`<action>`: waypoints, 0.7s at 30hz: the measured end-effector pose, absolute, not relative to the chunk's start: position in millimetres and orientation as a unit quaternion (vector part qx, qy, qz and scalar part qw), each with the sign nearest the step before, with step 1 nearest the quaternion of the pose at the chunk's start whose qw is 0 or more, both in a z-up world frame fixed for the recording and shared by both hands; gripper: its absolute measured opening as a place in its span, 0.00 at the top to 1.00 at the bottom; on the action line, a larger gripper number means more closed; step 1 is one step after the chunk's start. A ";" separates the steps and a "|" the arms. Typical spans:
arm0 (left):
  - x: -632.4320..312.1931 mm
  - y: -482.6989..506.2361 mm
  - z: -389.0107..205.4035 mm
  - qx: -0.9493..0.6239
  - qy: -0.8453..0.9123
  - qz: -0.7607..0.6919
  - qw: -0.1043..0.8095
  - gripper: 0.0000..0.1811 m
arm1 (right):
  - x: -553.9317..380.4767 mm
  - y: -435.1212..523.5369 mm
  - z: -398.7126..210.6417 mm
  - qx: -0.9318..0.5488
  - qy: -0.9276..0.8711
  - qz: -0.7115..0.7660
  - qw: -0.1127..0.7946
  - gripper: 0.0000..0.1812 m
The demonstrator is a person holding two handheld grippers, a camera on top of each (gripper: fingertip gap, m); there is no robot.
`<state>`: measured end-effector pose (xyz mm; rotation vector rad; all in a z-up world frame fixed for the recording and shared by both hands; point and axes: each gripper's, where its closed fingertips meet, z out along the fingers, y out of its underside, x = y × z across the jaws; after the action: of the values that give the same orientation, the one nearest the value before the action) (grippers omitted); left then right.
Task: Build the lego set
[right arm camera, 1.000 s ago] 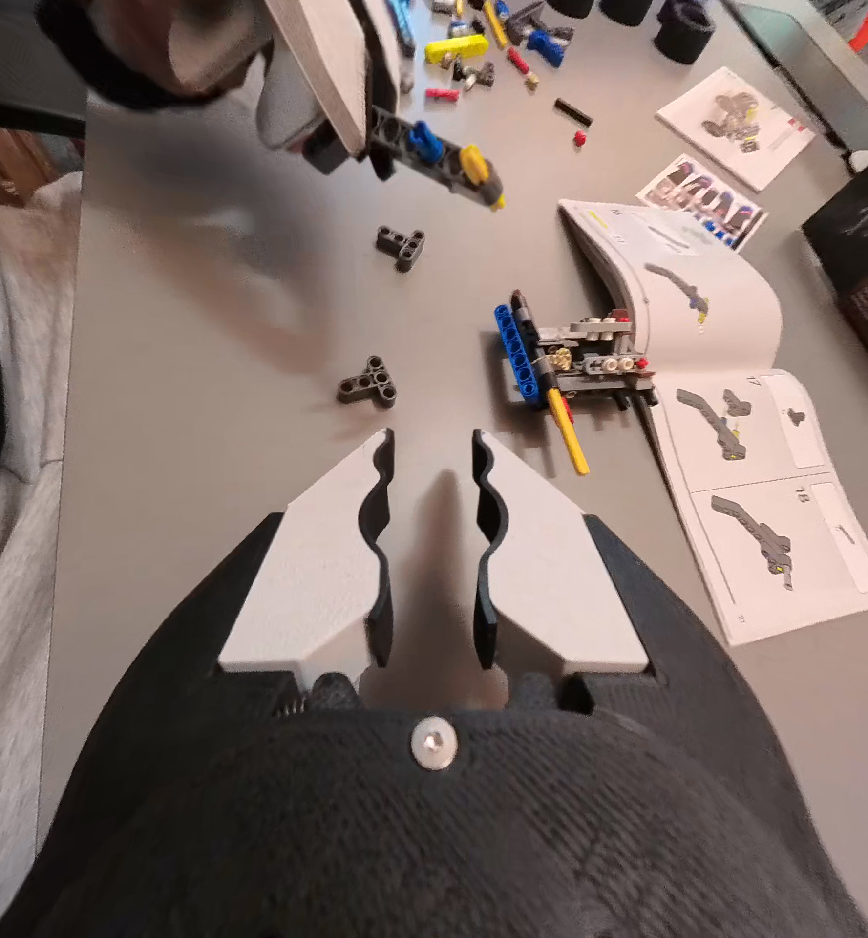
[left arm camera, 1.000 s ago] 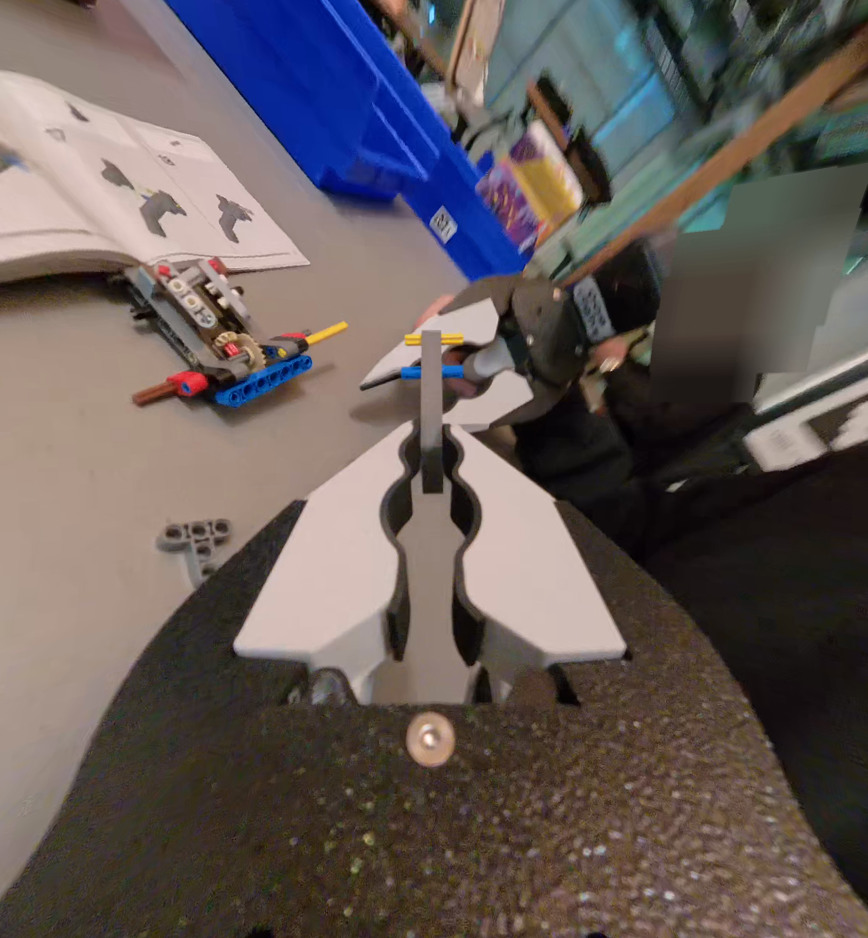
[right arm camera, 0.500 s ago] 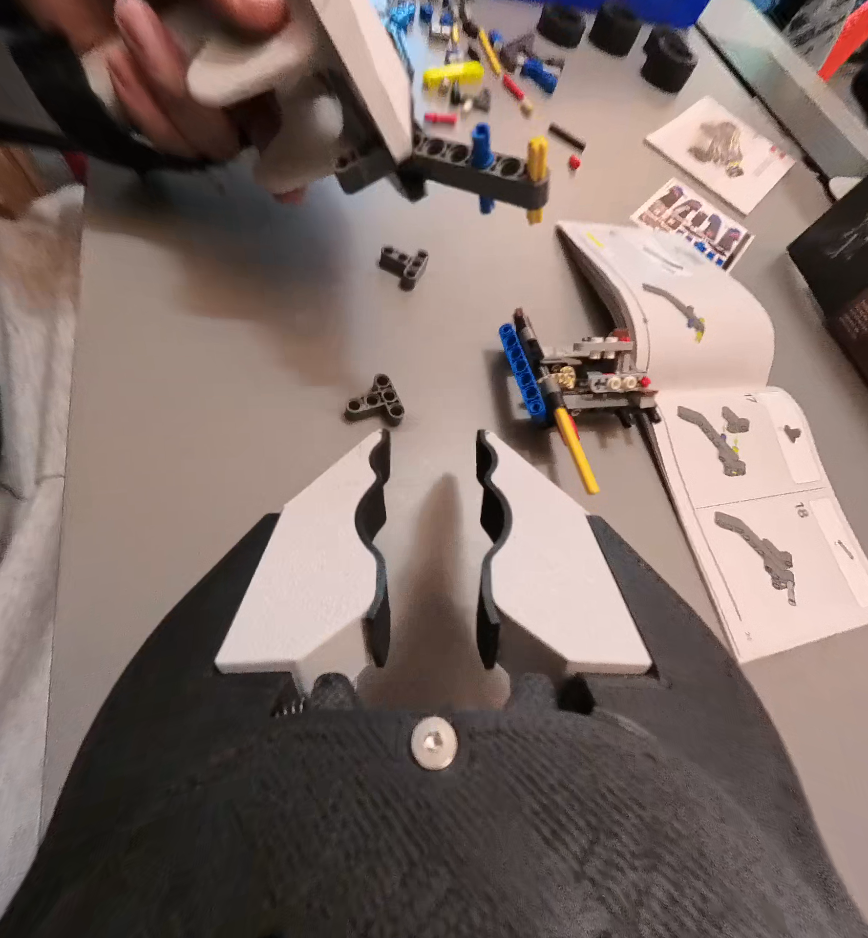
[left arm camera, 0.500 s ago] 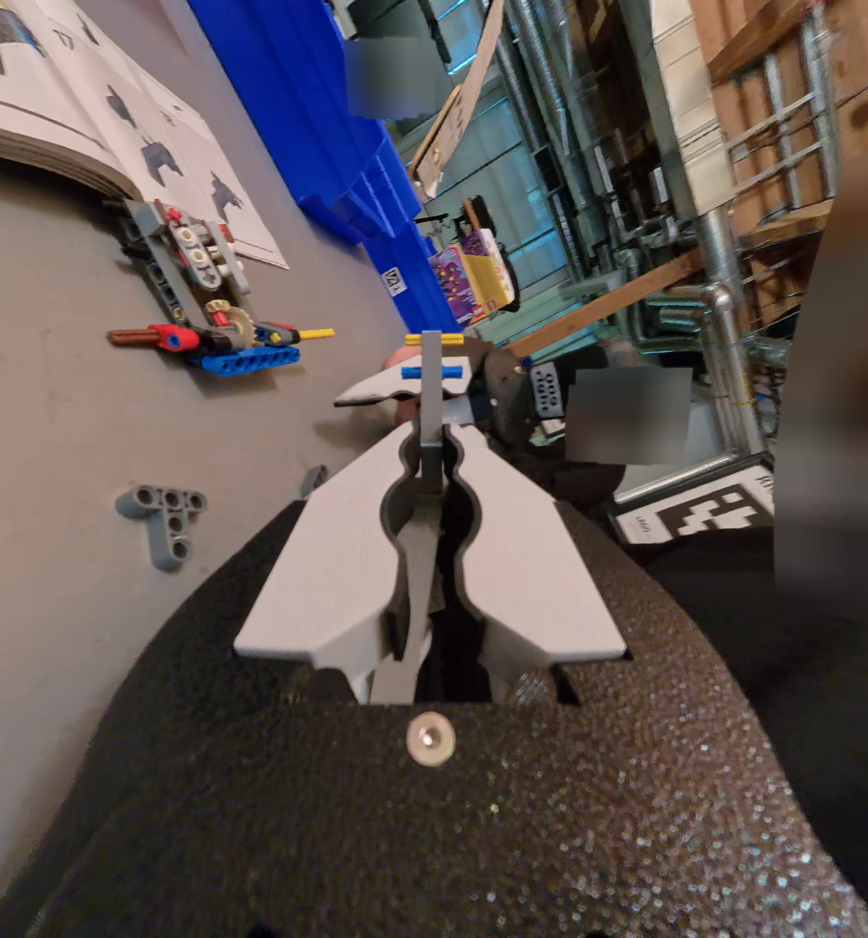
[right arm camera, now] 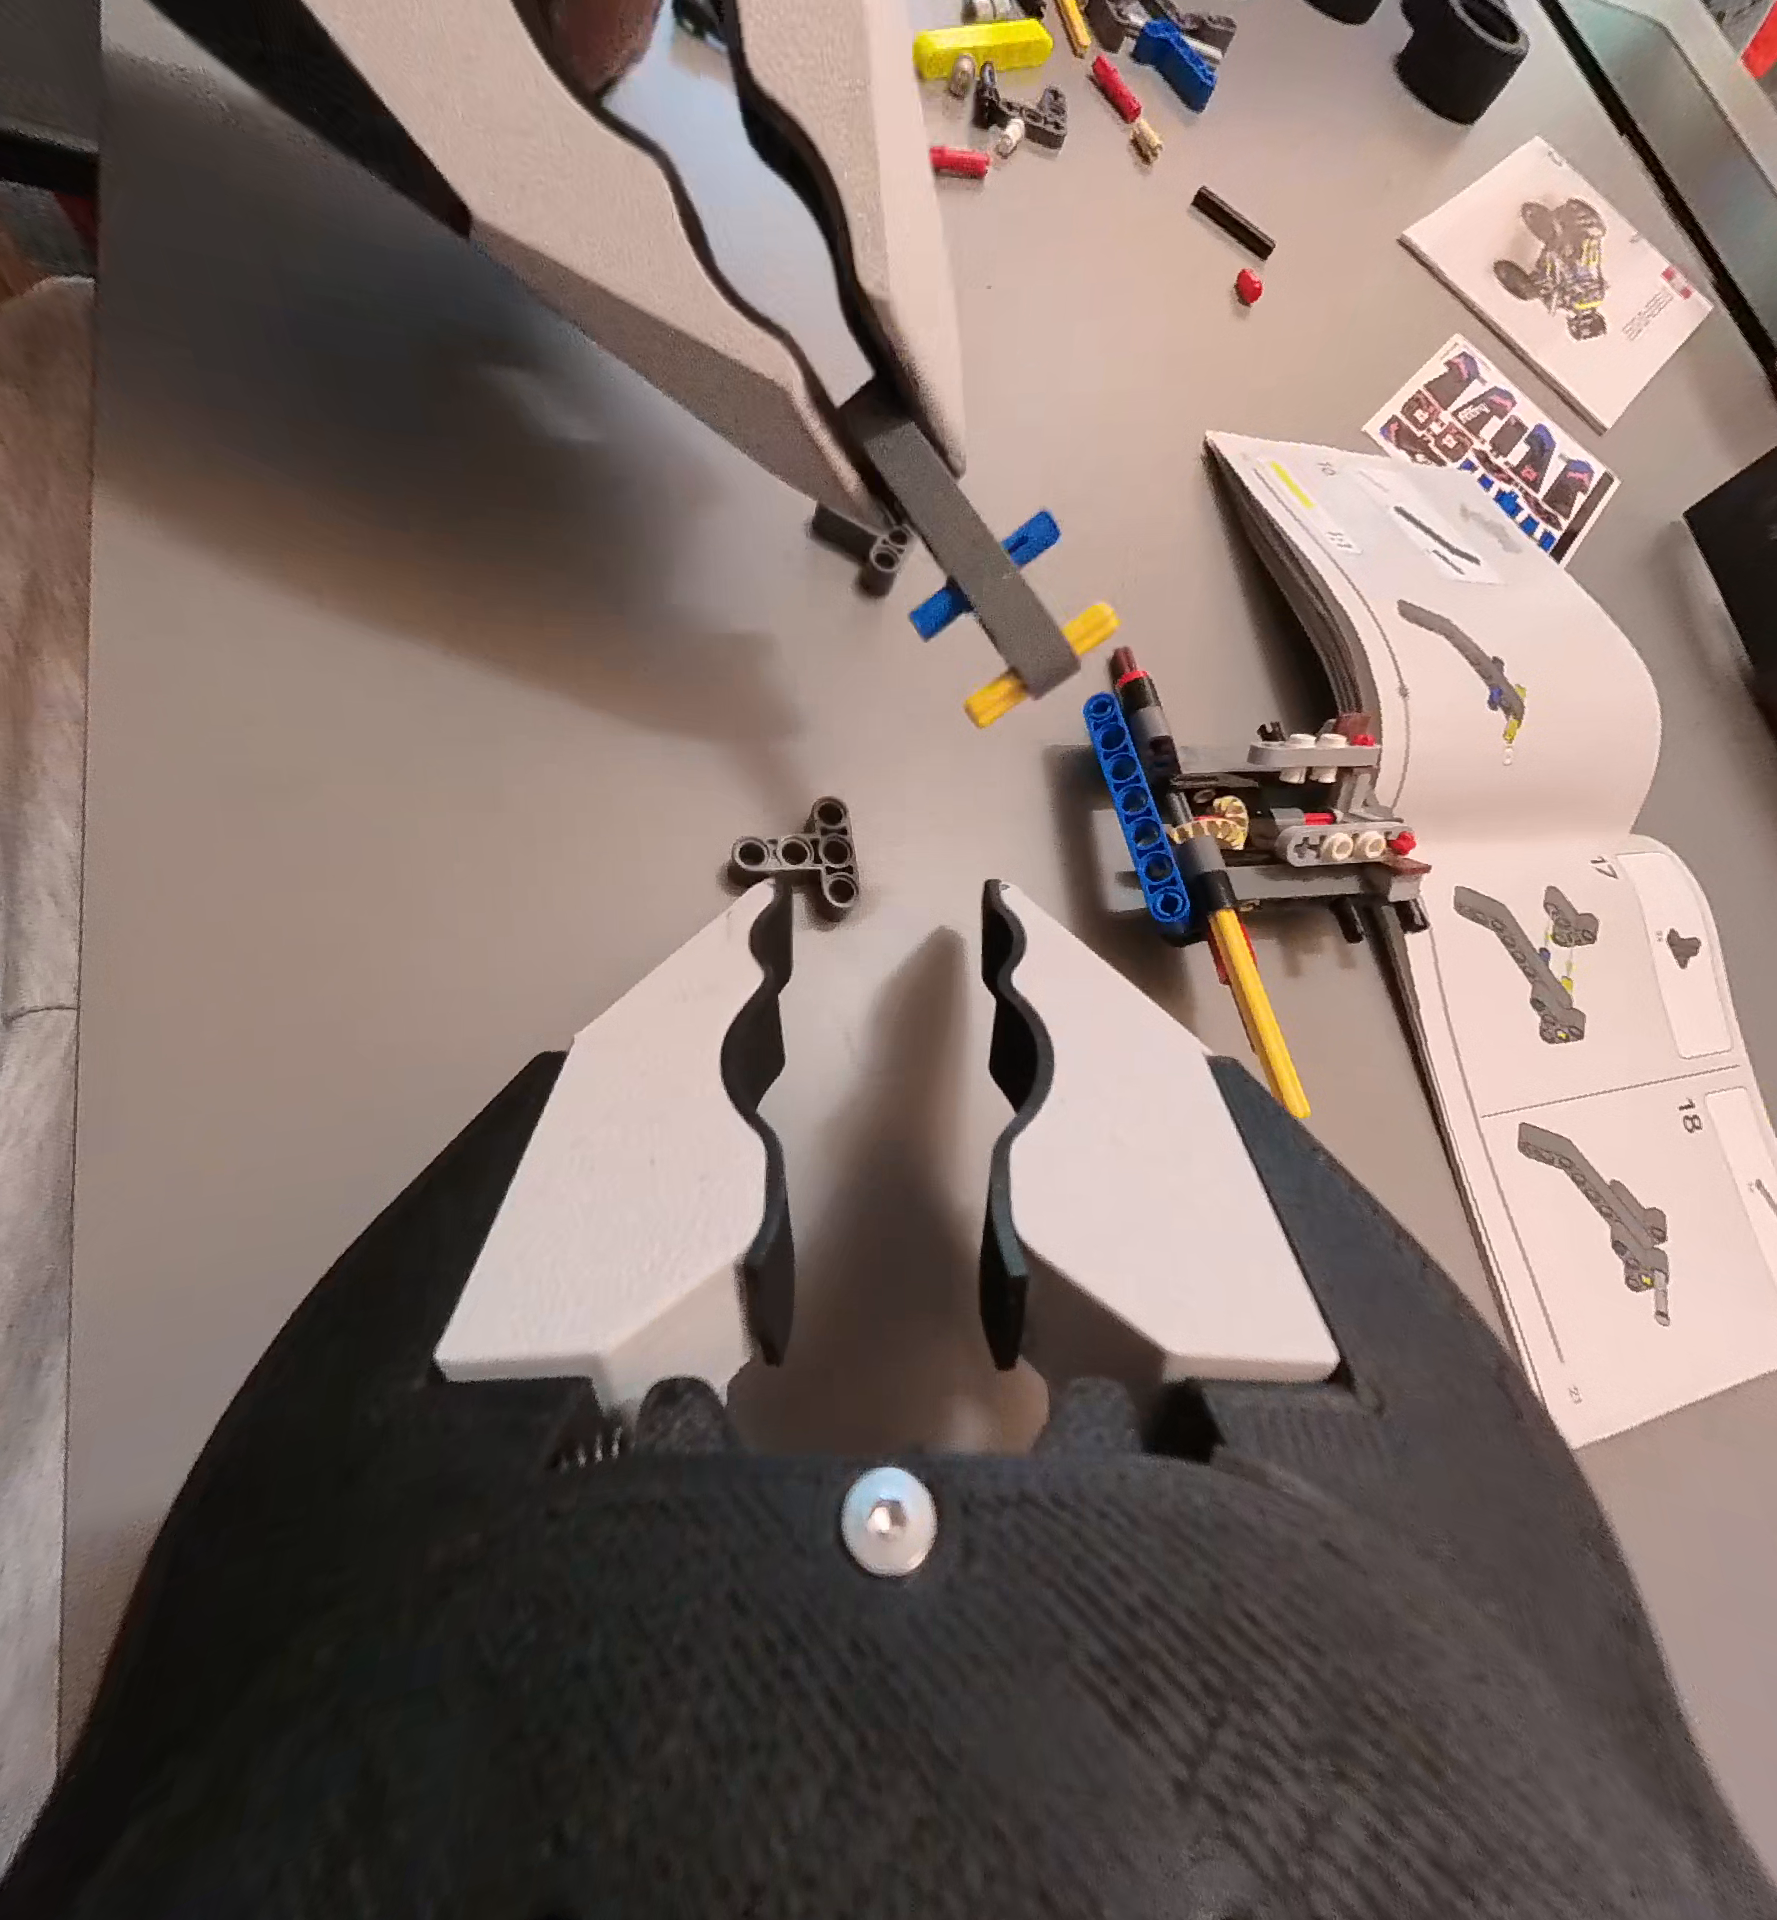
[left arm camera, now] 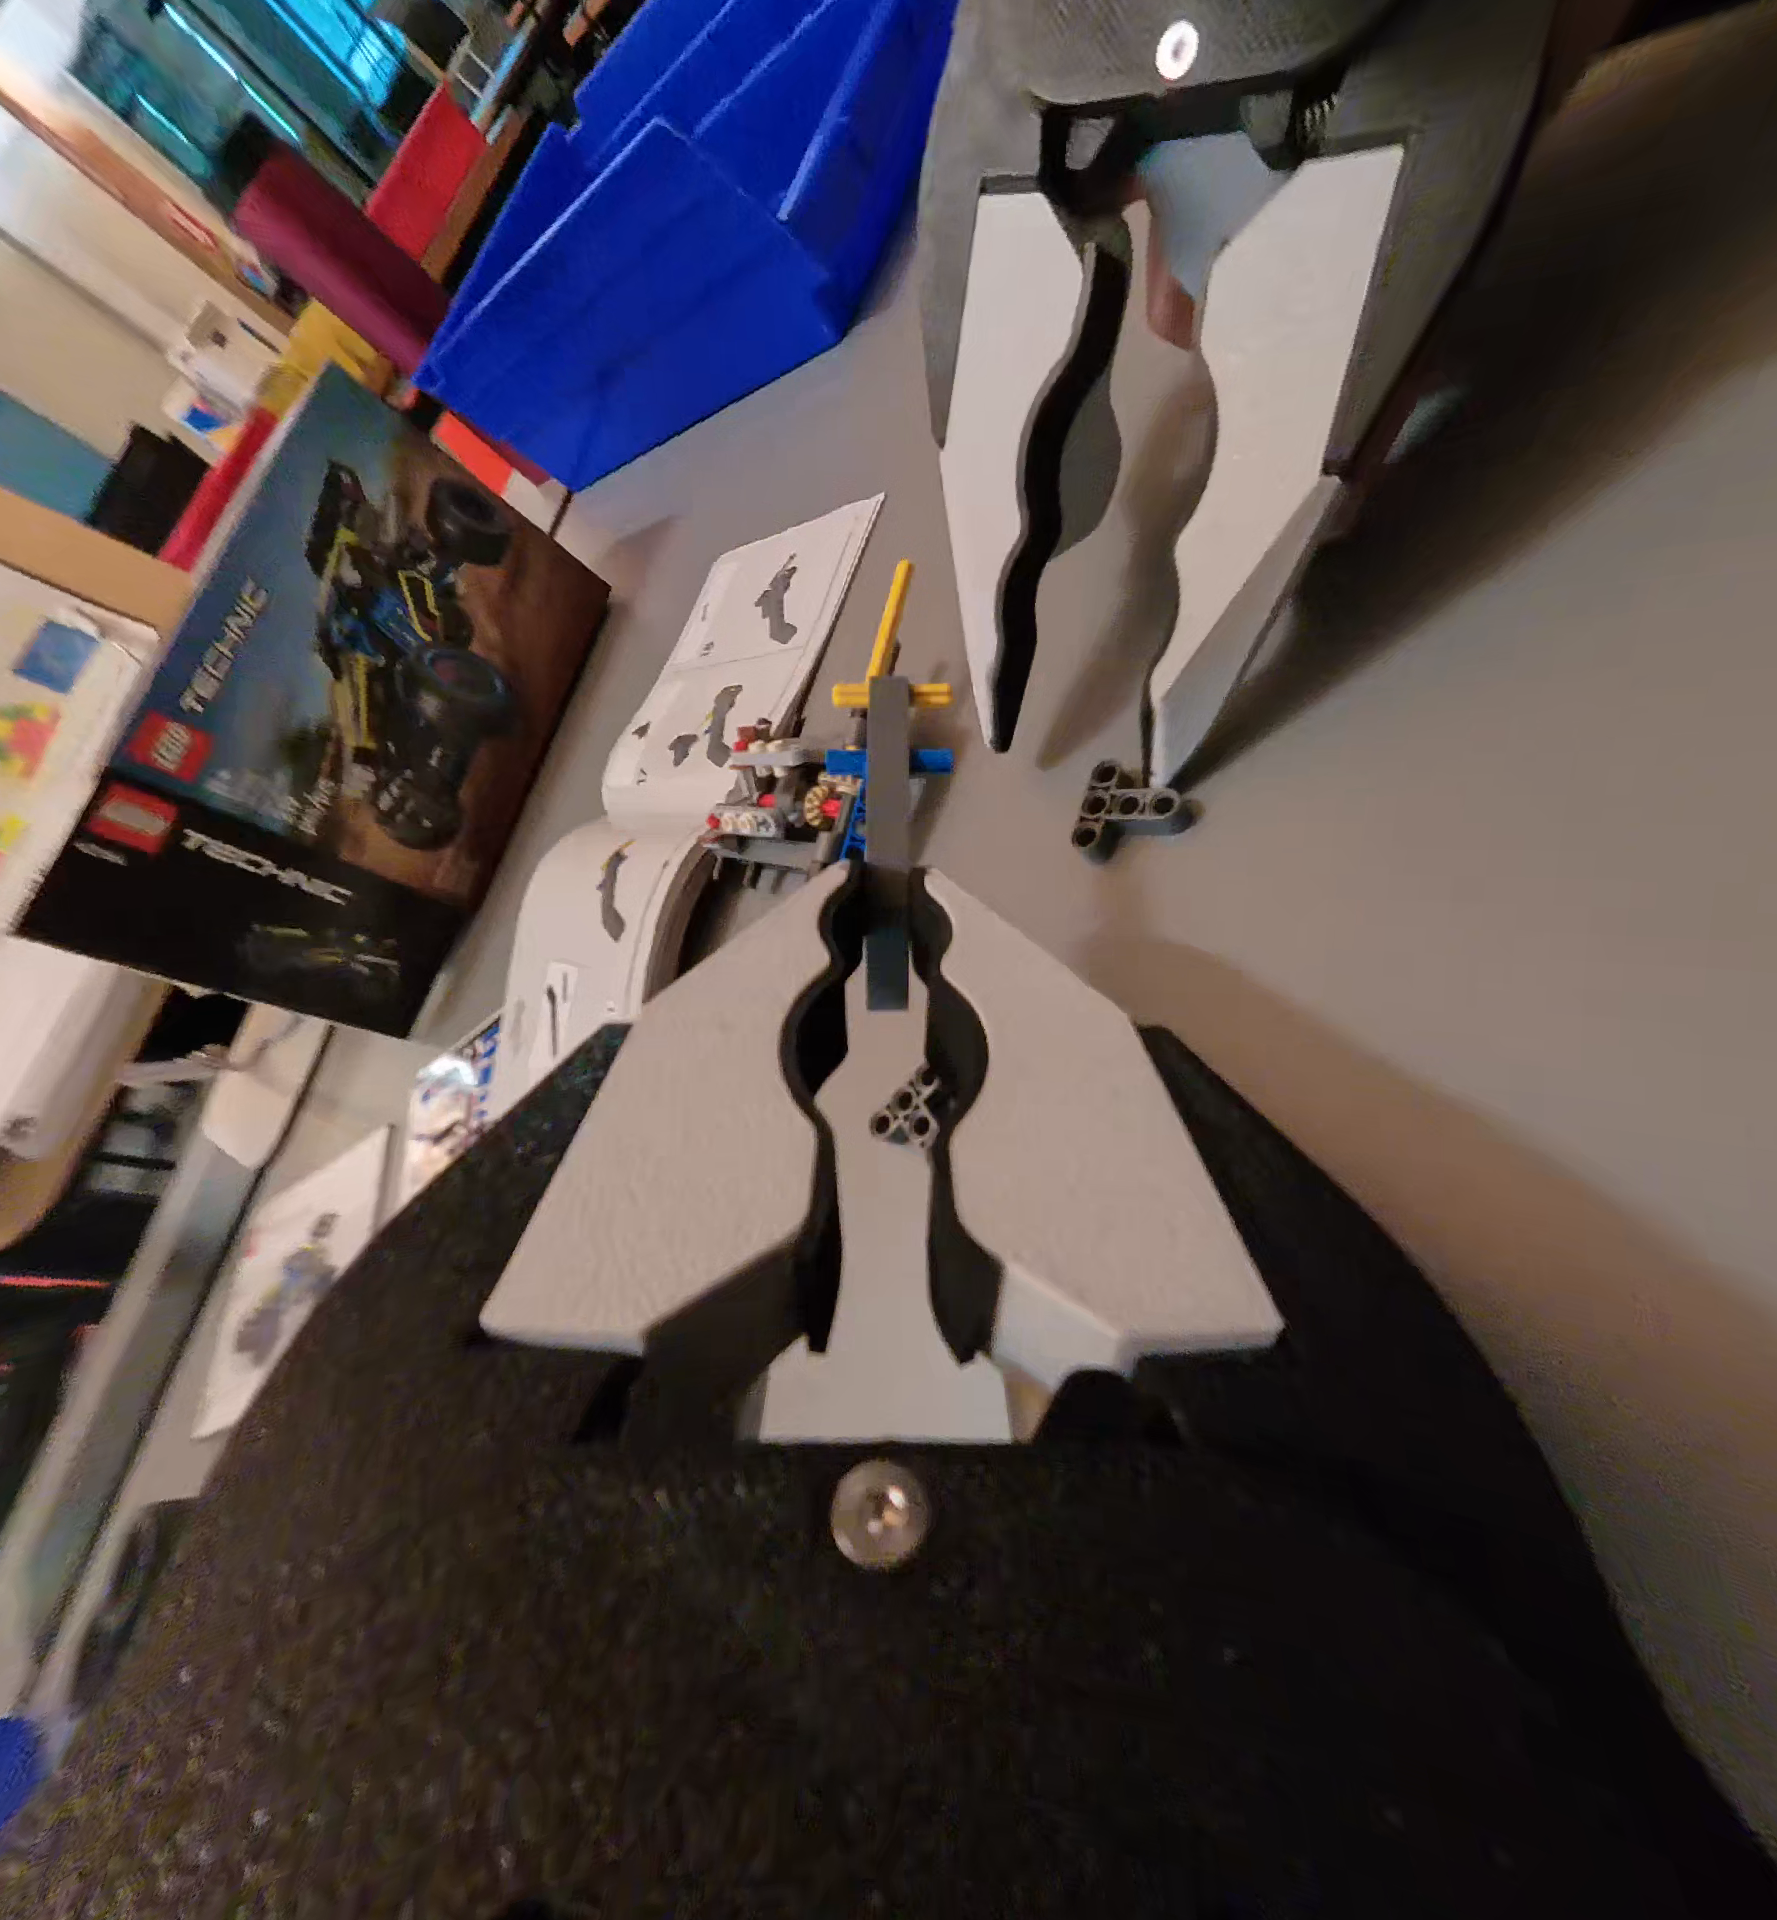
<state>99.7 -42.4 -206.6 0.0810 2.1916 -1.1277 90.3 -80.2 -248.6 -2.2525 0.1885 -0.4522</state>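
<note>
My left gripper is shut on a dark grey beam with a blue pin and a yellow pin through its far end. In the right wrist view it comes in from the top and holds the beam above the table, just short of the partial build. My right gripper is open and empty, low over the table. A grey T-shaped piece lies at its left fingertip. A second T-shaped piece lies under the left gripper.
The open instruction booklet lies right of the build. Loose parts, black tyres, a sticker sheet and a leaflet lie farther back. The set's box and blue bins stand beyond. There is about 6 cm between the tips of the two grippers.
My left gripper has swung round and come down toward the build, still holding the beam. My right gripper has moved forward, up to the T-shaped piece.
</note>
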 end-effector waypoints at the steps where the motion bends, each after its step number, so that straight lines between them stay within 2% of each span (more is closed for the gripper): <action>1: 100.4 -43.0 -206.8 0.045 0.836 -0.424 0.345 0.97 | 90.2 -80.5 -248.6 -0.893 0.074 -0.179 0.406 0.81; 5: 106.1 -41.4 -209.2 0.098 0.831 -0.380 0.394 0.97 | 89.5 -86.8 -248.9 -0.894 0.073 -0.176 0.406 0.81; 21: 106.8 -49.3 -226.0 0.261 0.771 -0.328 0.479 0.97 | 87.7 -97.4 -251.1 -0.897 0.081 -0.159 0.404 0.84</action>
<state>106.8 -49.3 -226.0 0.6366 1.8821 -0.8006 87.7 -97.4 -251.1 -2.2645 0.2048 -0.4013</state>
